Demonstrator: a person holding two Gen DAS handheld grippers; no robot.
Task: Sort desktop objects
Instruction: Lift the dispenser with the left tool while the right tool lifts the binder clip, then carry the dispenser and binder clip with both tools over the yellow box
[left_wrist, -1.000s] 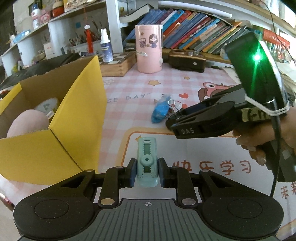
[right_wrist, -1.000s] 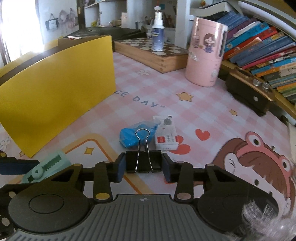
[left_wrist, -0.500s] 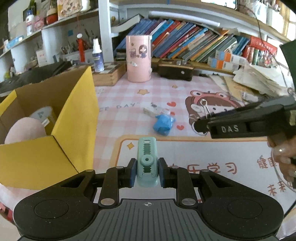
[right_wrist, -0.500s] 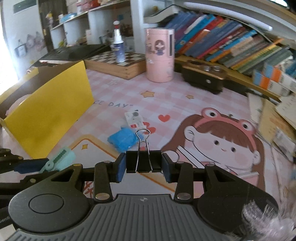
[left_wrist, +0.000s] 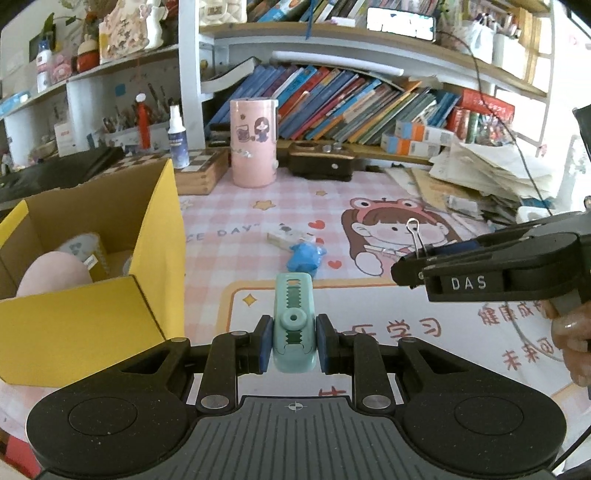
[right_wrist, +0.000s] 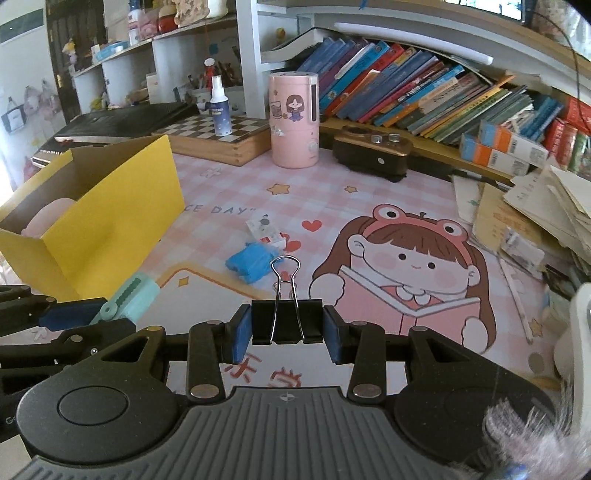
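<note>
Left wrist view: the left gripper (left_wrist: 293, 343) is clamped on a mint-green correction tape dispenser (left_wrist: 294, 325), blue pads pressing both its sides, its nose pointing fwd over the pink cartoon desk mat (left_wrist: 236, 206). At right, the right gripper (left_wrist: 417, 254), held in a person's hand (left_wrist: 570, 332), carries a black binder clip (left_wrist: 419, 243), wire handles up. Right wrist view: the right gripper (right_wrist: 286, 328) is closed on the binder clip (right_wrist: 286, 321), pads tight vs. its two ends, clip centred btwn the fingers. Beyond it on the mat lie a crumpled blue item (right_wrist: 253, 264) and a small white box (right_wrist: 266, 230), just beside each other. An open yellow cardboard box (right_wrist: 122, 206) stands at left, holding a pink soft item (left_wrist: 53, 273).
</note>
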